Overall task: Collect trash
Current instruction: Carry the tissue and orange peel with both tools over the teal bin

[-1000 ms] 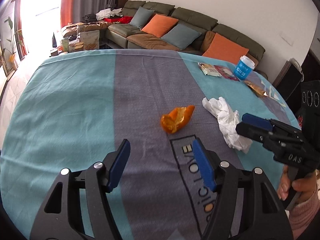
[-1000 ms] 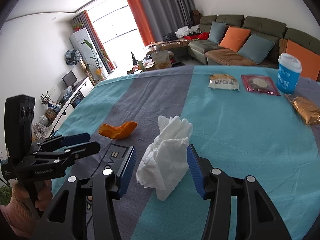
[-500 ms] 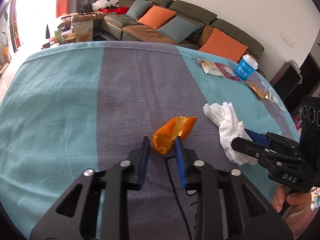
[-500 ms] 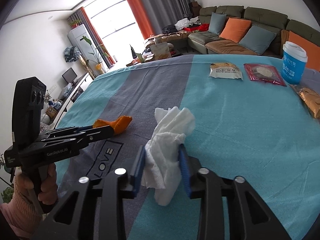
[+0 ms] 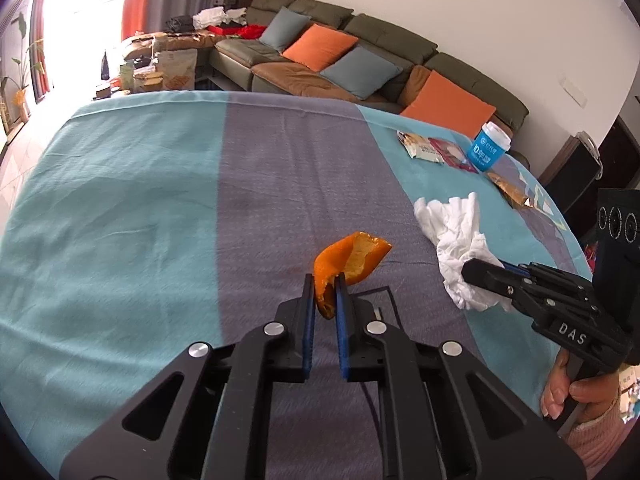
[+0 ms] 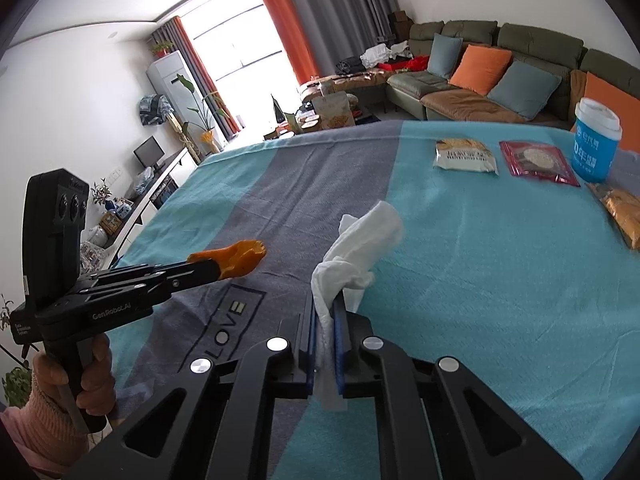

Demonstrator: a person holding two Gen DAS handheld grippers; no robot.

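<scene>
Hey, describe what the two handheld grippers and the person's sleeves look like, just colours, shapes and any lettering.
Both are matte black plastic, pistol-grip tools with angular cut-out linkage arms and silver round pivot bolts. The left gripper and right gripper each have two flat fingers faced with blue pads. A black box with three round lenses sits on top. White lettering reads "GenRobot.AI" and "DAS". Pink knitted sleeves cover the wrists. No cables show.

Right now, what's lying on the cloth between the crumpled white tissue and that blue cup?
A brown-gold wrapper lies between the tissue and the blue cup; otherwise just bare cloth. The left wrist view shows it best.
</scene>
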